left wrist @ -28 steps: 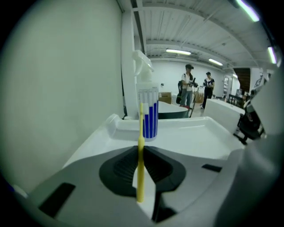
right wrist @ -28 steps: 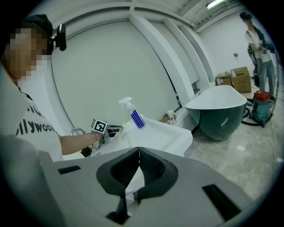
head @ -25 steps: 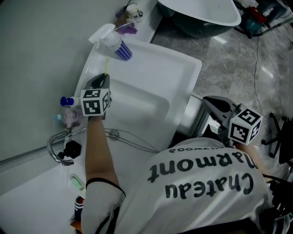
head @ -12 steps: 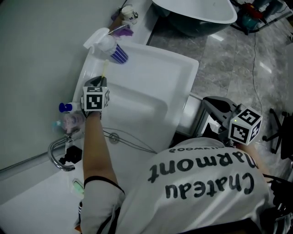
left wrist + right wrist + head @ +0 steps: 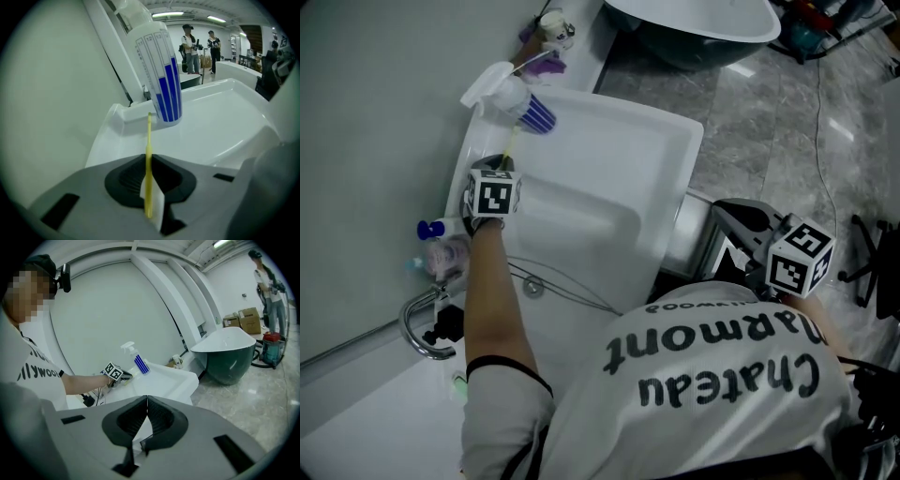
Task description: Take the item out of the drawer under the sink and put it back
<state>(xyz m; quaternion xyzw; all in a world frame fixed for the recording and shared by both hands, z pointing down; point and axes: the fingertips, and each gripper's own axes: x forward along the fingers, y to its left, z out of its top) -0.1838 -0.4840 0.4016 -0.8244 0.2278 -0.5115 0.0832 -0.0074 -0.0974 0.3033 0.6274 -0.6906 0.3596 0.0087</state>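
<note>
- the left gripper point(image 5: 501, 163) is clenched on a thin yellow stick point(image 5: 148, 154), pinched low on its length, with the free end pointing ahead of the jaws.
- the stick point(image 5: 512, 141) hangs over the sink's back corner, tip just short of a blue-striped spray bottle point(image 5: 521, 99). it is out of the drawer, so my guess is that the return trip is what remains.
- such a slim thing can pivot between the pads, so keep the squeeze steady, swing it slowly and keep the tip off the bottle point(image 5: 159, 70).
- the right gripper point(image 5: 146, 420) is closed on nothing and waits low beside the cabinet front point(image 5: 724, 208). it looks well placed to work the drawer, though the drawer itself cannot be clearly made out.
- the surface is a white rectangular sink point(image 5: 680, 141) with a glossy sloped basin, a chrome faucet point(image 5: 416, 323) and small bottles along the wall.
- the room has a grey marble floor point(image 5: 769, 122), a dark freestanding bathtub point(image 5: 229, 352), stacked cardboard boxes point(image 5: 246, 319) and people standing far off point(image 5: 190, 44).
</note>
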